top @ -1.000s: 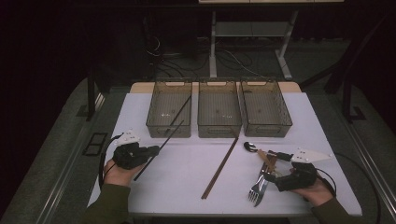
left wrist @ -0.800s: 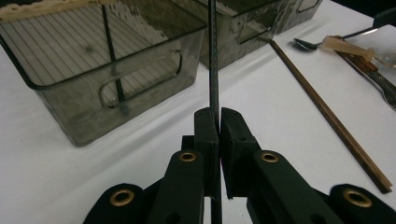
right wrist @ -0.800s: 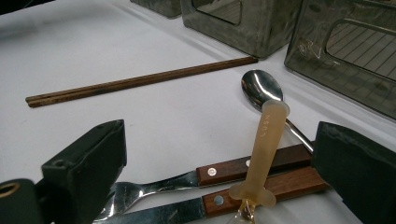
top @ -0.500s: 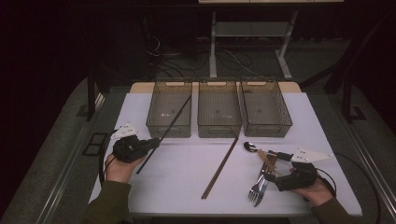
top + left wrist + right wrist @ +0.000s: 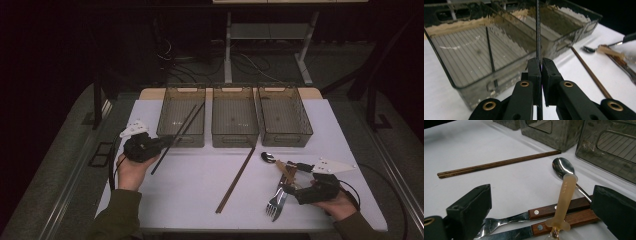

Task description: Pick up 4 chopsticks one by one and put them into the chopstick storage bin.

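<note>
Chopstick (image 5: 538, 37) pinched between left tongs (image 5: 541, 65)

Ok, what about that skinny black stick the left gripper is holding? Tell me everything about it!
The black chopstick is long, thin, straight and dark, with a matte look. The left gripper is shut on it partway along. It tilts, its far end reaching over the left bin and its near end sticking out toward the person over the white table. A second black chopstick lies inside that bin.

White table (image 5: 200, 190): three grey bins (image 5: 235, 122) in a row at the far edge; a brown chopstick pair (image 5: 236, 179) lying near the middle; spoon (image 5: 267, 157), fork (image 5: 275, 202) and wooden-handled cutlery (image 5: 571, 212) clustered at right.
</note>
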`<state>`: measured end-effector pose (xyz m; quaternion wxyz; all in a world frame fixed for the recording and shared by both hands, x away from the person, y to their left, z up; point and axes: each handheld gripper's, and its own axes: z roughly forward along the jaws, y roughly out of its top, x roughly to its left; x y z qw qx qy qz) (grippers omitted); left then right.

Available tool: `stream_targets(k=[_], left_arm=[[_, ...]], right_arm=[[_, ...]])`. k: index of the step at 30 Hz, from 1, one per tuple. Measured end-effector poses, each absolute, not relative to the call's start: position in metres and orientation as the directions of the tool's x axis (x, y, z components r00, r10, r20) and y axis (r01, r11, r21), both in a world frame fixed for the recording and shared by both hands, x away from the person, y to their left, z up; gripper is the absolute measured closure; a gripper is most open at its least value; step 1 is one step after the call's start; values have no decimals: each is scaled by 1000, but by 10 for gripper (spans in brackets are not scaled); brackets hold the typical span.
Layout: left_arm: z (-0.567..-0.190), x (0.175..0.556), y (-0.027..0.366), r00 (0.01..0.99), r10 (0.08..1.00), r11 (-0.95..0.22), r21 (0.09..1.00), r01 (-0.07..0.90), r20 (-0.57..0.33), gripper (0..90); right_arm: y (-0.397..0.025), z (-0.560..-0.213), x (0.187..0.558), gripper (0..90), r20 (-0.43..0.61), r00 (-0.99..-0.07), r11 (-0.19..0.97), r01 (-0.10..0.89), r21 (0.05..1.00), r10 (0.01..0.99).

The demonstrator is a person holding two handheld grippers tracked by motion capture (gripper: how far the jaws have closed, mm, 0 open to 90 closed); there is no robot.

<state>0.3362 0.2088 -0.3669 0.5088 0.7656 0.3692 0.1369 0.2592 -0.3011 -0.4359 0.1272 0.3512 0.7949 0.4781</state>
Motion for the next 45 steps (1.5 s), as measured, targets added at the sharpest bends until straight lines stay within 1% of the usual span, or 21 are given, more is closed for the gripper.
stream_targets(k=[7, 14, 31, 34, 39, 44, 45], left_arm=[[-359, 352, 202, 693, 702, -194, 892, 408, -164, 857], [-351, 367, 198, 697, 693, -164, 902, 398, -182, 856], [-326, 405, 192, 683, 715, -159, 916, 369, -151, 857], [-325, 412, 191, 679, 715, -139, 919, 368, -164, 856], [-326, 424, 187, 668, 729, -142, 920, 365, -152, 857], [-329, 435, 189, 647, 754, -169, 918, 357, -113, 857], [-331, 437, 190, 640, 759, -161, 918, 361, -118, 857]], right_arm=[[-301, -436, 259, 36, 136, -721, 295, 438, 849, 680], [-302, -436, 259, 36, 136, -723, 295, 436, 850, 677], [-302, -436, 260, 36, 139, -720, 291, 438, 850, 680], [-302, -436, 259, 36, 141, -721, 291, 439, 850, 678], [-302, -436, 260, 36, 138, -721, 290, 436, 852, 679], [-302, -436, 259, 36, 140, -722, 288, 436, 853, 678], [-302, -436, 259, 36, 141, -723, 288, 437, 852, 677]])
